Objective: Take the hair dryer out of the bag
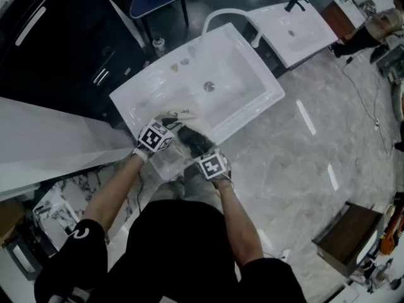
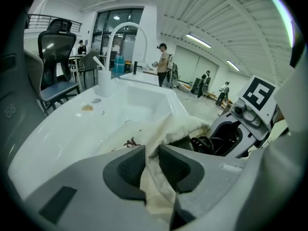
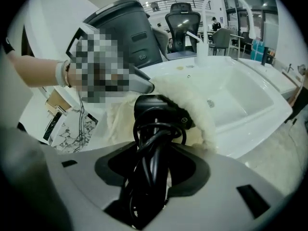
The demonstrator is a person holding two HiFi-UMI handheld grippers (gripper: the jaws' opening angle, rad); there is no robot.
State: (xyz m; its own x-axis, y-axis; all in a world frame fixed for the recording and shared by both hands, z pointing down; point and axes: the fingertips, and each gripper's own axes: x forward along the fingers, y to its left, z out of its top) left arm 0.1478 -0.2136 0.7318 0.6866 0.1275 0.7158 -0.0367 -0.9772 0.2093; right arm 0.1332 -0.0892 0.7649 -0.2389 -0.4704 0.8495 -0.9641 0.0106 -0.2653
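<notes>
The cream bag [image 2: 169, 129] was pinched in the narrowly closed left tongs [image 2: 152, 151] while the black hair dryer [image 3: 160, 110], half out of the bag's mouth, was clamped with its coiled cord in the wider right tongs [image 3: 154, 152], withdrawal judged underway, a steady outward pull needed next.

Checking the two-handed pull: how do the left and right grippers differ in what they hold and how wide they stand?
The left gripper pinches the thin fabric of the cream bag; the right gripper clamps the black hair dryer and its wound cord. The left fingers stand nearly together; the right fingers stand wider around that bulk. Both work at the bag's mouth by the white sink.
</notes>
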